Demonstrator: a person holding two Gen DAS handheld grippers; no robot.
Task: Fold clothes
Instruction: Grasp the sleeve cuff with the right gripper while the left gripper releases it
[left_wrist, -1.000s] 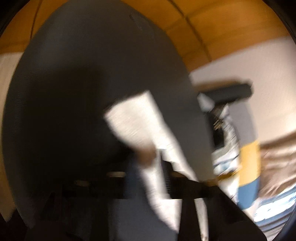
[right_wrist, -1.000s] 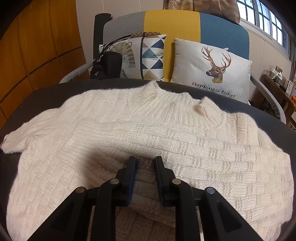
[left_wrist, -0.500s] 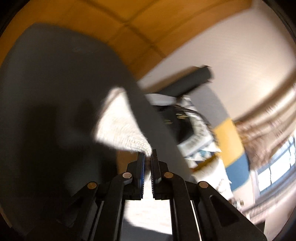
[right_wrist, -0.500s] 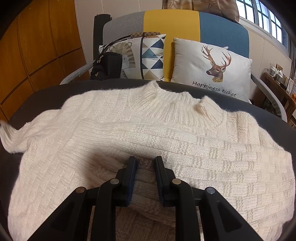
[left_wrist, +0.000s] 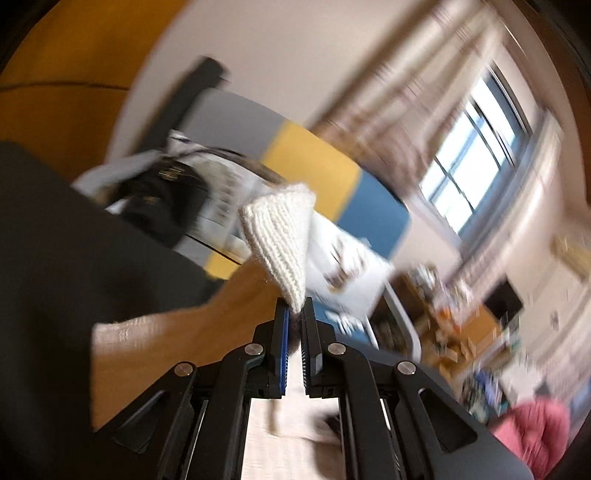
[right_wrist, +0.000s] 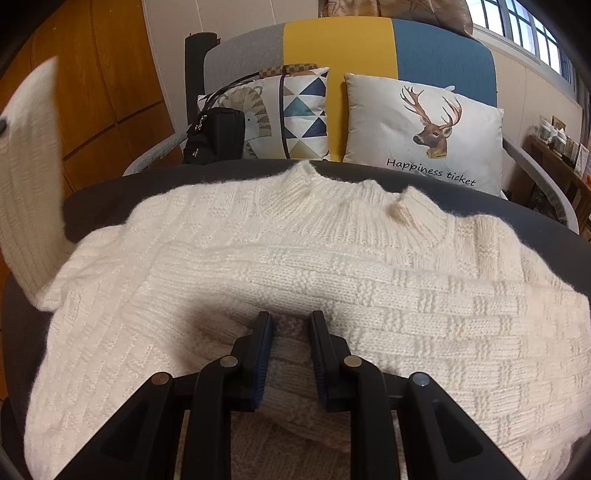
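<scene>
A cream, basket-weave knitted sweater (right_wrist: 295, 280) lies spread across a round dark grey table (right_wrist: 517, 218), its collar pointing toward a grey, yellow and blue sofa (right_wrist: 347, 40) that carries a deer-print cushion (right_wrist: 424, 129). The right gripper (right_wrist: 290, 325) rests low on the sweater's front, its black fingers (right_wrist: 264, 332) clenched on a raised fold of the knit. The left gripper (left_wrist: 295, 314) is pinched tight on the ribbed cuff (left_wrist: 280, 236) of the sweater's sleeve (right_wrist: 29, 177), which hangs lifted above the table's left edge.
</scene>
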